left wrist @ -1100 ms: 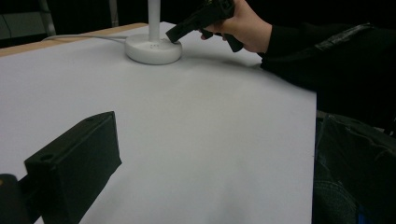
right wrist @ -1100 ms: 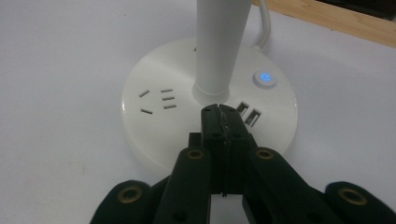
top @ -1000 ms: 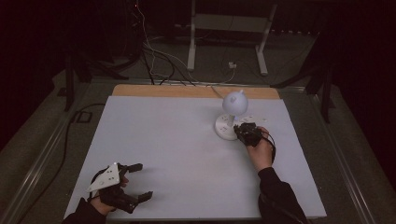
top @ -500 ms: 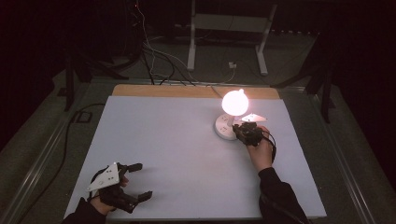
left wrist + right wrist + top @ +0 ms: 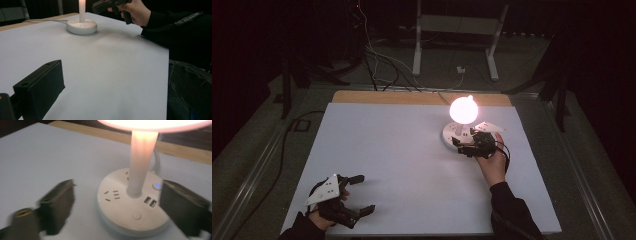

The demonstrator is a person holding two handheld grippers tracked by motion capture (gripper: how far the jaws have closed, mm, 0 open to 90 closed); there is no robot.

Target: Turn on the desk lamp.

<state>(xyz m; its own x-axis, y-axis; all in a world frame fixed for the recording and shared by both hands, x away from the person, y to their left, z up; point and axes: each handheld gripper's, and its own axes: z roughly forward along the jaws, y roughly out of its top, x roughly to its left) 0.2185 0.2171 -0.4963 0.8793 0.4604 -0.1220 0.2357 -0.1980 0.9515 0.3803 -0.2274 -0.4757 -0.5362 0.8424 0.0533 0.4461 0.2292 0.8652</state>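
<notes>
While the lit lamp [image 5: 462, 117] stands at the far right of the white surface [image 5: 402, 165], the right tongs [image 5: 467, 146], just opening, straddle its round base without touching. No readable writing shows there. The left tongs [image 5: 359, 195] rest wide and empty near the front left corner.

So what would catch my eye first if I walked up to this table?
The glowing lamp, lit in a dark room at the far right of the white table. Its round base carries sockets and a small blue light. The right gripper sits open at that base; the left gripper rests open at the near left.
</notes>
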